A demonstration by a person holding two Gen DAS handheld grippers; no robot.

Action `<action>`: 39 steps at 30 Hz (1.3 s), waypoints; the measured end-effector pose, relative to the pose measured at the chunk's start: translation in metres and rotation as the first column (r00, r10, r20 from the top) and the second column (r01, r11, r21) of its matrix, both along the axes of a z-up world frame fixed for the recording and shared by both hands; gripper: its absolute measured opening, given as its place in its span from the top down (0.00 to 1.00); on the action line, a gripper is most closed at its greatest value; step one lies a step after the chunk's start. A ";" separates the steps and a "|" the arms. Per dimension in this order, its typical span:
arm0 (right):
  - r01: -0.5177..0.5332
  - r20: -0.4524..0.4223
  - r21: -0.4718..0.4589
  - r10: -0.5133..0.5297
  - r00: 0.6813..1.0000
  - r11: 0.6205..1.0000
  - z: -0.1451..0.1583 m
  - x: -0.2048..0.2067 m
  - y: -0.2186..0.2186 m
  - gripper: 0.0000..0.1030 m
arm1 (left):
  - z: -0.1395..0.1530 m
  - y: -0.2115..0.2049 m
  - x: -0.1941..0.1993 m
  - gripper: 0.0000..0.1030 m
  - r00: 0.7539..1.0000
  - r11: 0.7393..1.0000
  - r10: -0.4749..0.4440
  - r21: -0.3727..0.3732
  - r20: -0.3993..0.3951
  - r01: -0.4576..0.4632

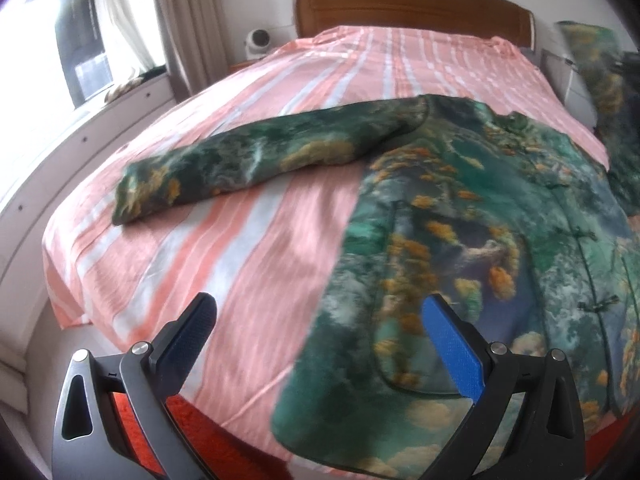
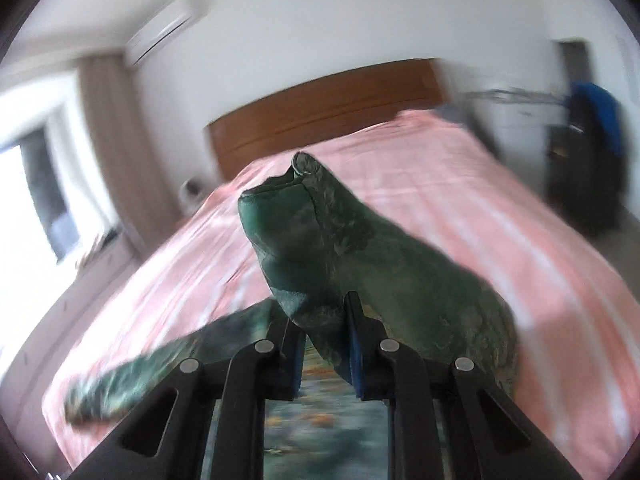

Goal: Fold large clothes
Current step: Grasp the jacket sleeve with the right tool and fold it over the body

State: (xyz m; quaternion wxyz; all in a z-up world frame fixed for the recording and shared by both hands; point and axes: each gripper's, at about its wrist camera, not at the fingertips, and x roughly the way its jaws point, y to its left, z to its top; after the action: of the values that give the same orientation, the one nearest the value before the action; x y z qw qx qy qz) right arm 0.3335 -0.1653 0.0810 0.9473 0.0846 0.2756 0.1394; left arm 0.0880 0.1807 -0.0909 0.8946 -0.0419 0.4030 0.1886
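A green padded jacket [image 1: 460, 240] with orange and blue landscape print lies front up on the pink striped bed [image 1: 260, 240], its left sleeve [image 1: 240, 160] stretched out sideways. My left gripper [image 1: 320, 304] is open and hovers over the jacket's lower left edge, with nothing between its blue pads. In the right wrist view my right gripper [image 2: 320, 316] is shut on the jacket's other sleeve [image 2: 340, 240], which is lifted off the bed with its cuff pointing up. That raised sleeve [image 1: 592, 72] shows blurred at the far right of the left wrist view.
A wooden headboard [image 1: 400, 4] closes the far end of the bed. A window with curtains [image 1: 188, 20] and a white ledge run along the left. A small white device [image 1: 258, 42] sits by the headboard. Red rug [image 1: 132, 420] lies below. Dark clothes [image 2: 592, 152] hang at right.
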 end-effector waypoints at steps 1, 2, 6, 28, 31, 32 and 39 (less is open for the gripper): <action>-0.025 -0.009 -0.018 0.025 1.000 1.000 -0.005 0.003 0.018 0.82 | -0.001 0.004 0.000 0.01 1.000 1.000 0.009 -0.003 -0.004 -0.009; -0.071 -0.036 -0.052 0.069 0.997 0.996 -0.020 0.009 0.052 0.81 | -0.001 0.007 0.000 0.01 1.000 1.000 0.018 -0.006 -0.007 -0.018; -0.151 -0.124 -0.153 0.133 0.983 0.977 -0.074 0.012 0.121 0.81 | -0.004 0.019 0.000 0.01 0.999 0.999 0.047 -0.015 -0.010 -0.047; -0.229 -0.457 0.109 0.254 0.852 0.967 -0.138 0.047 0.027 0.22 | -0.027 0.017 -0.001 0.01 1.000 0.998 0.015 -0.067 -0.010 -0.016; -0.299 -0.487 0.053 0.286 0.825 0.953 -0.158 0.050 0.057 0.22 | -0.028 0.016 -0.003 0.01 1.000 0.998 0.018 -0.055 0.006 -0.018; -0.285 -0.493 0.011 0.254 0.832 0.958 -0.170 0.057 0.067 0.22 | -0.029 0.016 -0.003 0.01 1.000 0.998 0.019 -0.054 0.002 -0.019; -0.119 -0.382 -0.095 0.074 0.921 0.988 -0.180 0.056 0.092 0.23 | -0.018 0.023 -0.018 0.01 0.998 0.998 0.041 -0.050 0.049 -0.038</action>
State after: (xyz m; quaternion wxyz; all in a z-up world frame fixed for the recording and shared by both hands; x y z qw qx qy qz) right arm 0.3894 -0.0738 -0.0989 0.8720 0.0407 0.4639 0.1508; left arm 0.0702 0.2037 -0.1093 0.8992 -0.0767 0.3841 0.1951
